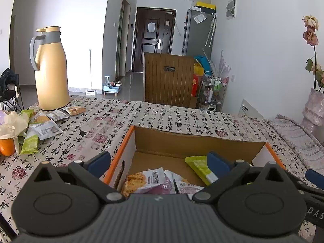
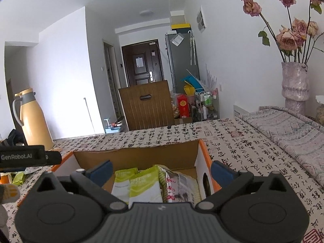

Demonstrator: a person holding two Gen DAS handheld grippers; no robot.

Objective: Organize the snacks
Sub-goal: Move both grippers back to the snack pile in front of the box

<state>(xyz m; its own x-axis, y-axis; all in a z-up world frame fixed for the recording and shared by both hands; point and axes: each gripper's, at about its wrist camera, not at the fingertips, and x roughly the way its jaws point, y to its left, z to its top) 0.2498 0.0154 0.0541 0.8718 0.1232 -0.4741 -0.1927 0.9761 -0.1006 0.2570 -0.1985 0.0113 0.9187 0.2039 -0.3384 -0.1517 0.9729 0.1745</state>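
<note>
- Cardboard, brown inside with orange-edged white outer walls: an open box sits on the table directly ahead of and below both grippers.
- The left gripper stands wide open with nothing between its blue pads; its left pad is outside the box's left wall and its right pad is over the box interior.
- Below the left gripper, inside the box, lie a snack pack with a crunchy yellow picture and a white wrapper with red print just right of it.
- A lime-green packet lies on the box floor just beside the left gripper's right pad; whether they touch cannot be told.
- The right gripper is also spread fully, empty, its left pad over the box and its right pad outside the box's right wall.
- Between the right gripper's pads, lower down, two green-and-white packets stand side by side, with a silvery wrapper with red characters to their right.
- Far to the left of the left gripper, a loose heap of snack packets lies on the calligraphy-print tablecloth, well apart from the box.
- Behind that heap stands a tan thermos jug; an orange fruit sits at the heap's near edge.
- Ahead and to the right of the right gripper, a vase of faded pink roses stands on a quilted cloth.
- Beyond the table's far edge, straight ahead, is a wooden chair back.
</note>
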